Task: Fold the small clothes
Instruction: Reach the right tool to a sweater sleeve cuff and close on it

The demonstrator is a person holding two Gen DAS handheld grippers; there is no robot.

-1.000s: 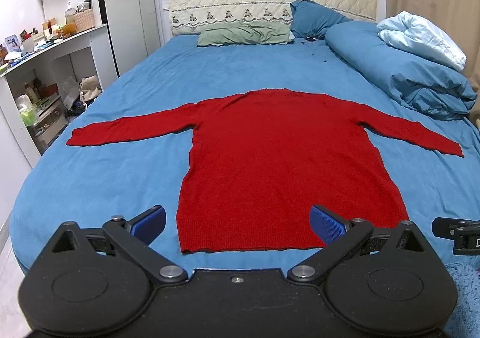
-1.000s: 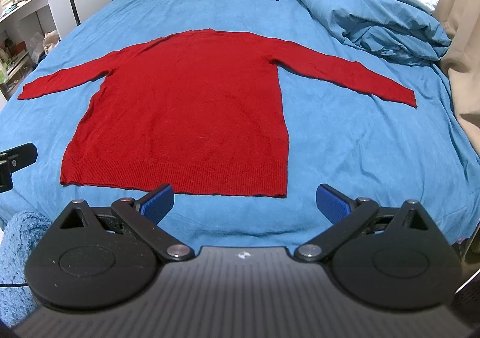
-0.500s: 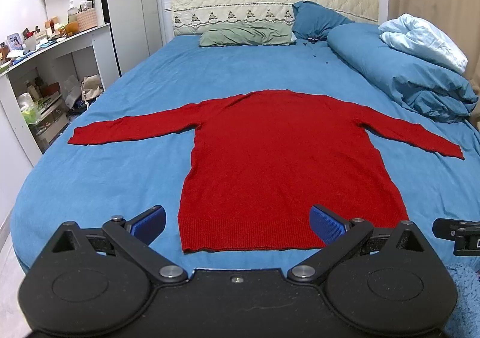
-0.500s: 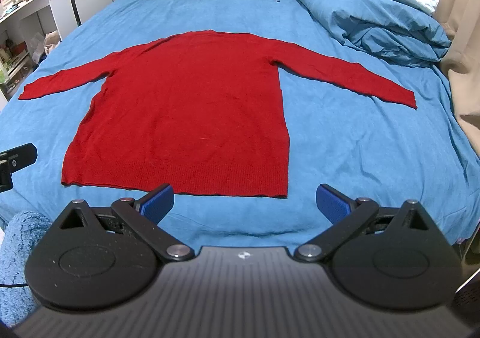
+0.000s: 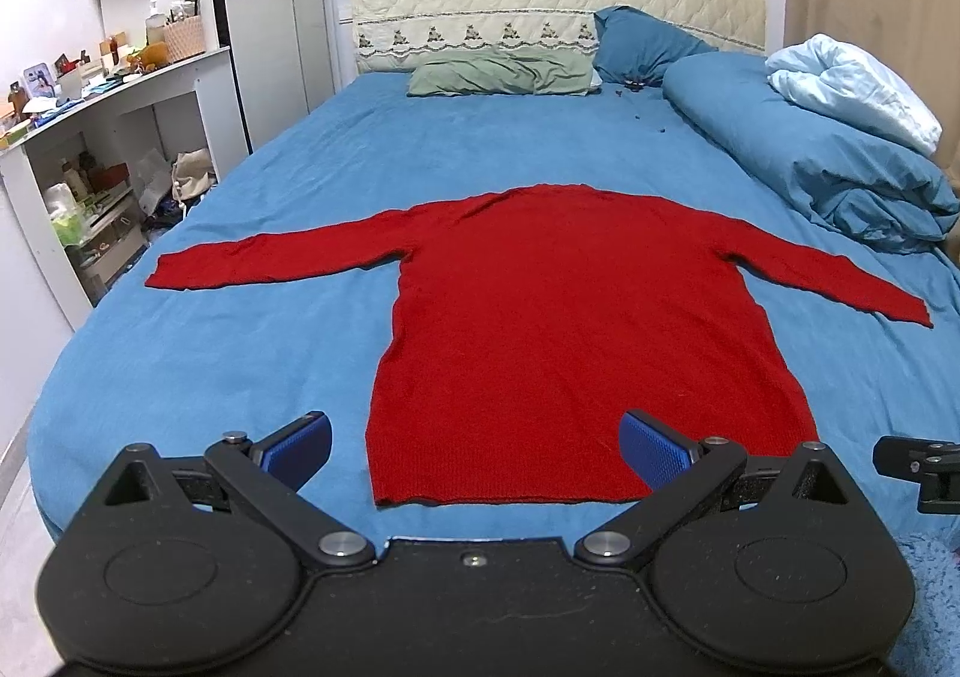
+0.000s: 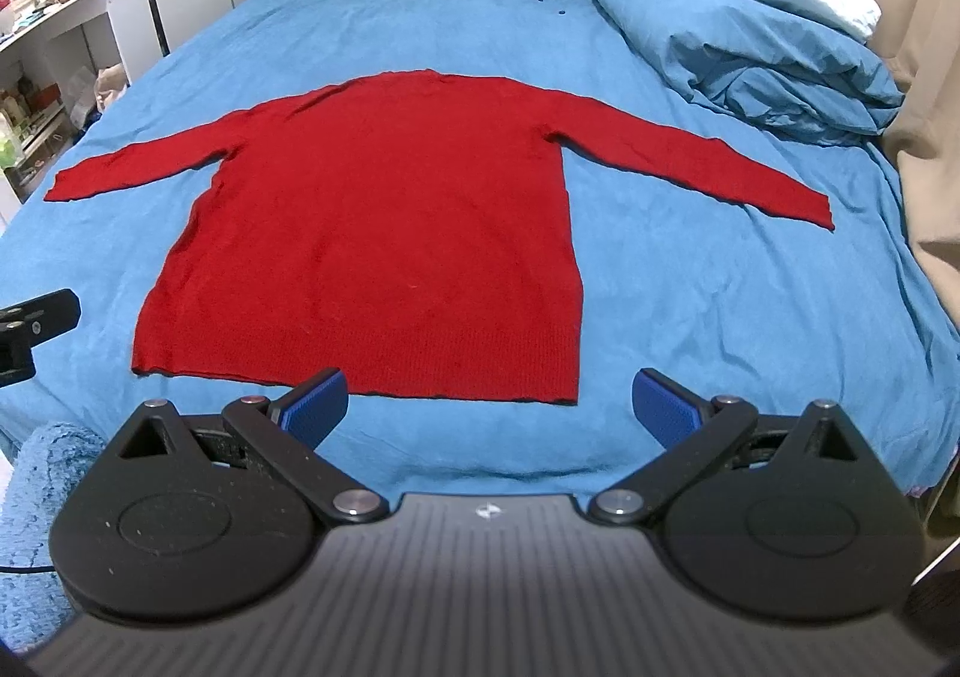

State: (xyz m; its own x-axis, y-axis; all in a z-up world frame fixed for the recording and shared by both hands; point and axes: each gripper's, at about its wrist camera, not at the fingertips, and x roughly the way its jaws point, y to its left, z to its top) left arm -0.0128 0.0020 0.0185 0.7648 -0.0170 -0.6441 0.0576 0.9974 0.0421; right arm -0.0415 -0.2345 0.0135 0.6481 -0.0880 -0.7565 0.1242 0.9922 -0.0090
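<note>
A red long-sleeved sweater [image 5: 570,329] lies flat on the blue bed sheet [image 5: 240,353], both sleeves spread out, hem nearest me. It also shows in the right wrist view [image 6: 384,233]. My left gripper [image 5: 477,452] is open and empty, hovering over the hem's left half. My right gripper [image 6: 489,407] is open and empty, just in front of the hem's right corner. Part of the right gripper [image 5: 918,467] shows at the left view's right edge, and part of the left gripper [image 6: 30,323] at the right view's left edge.
A rolled blue duvet [image 5: 828,167] with a pale blue blanket lies along the bed's right side. A green pillow [image 5: 498,77] and a blue pillow sit by the headboard. A white cluttered desk [image 5: 90,137] stands left of the bed. A beige curtain [image 6: 924,77] hangs right.
Both grippers have eased slightly forward toward the sweater's hem. Jaws stay open and the sweater has not moved.
</note>
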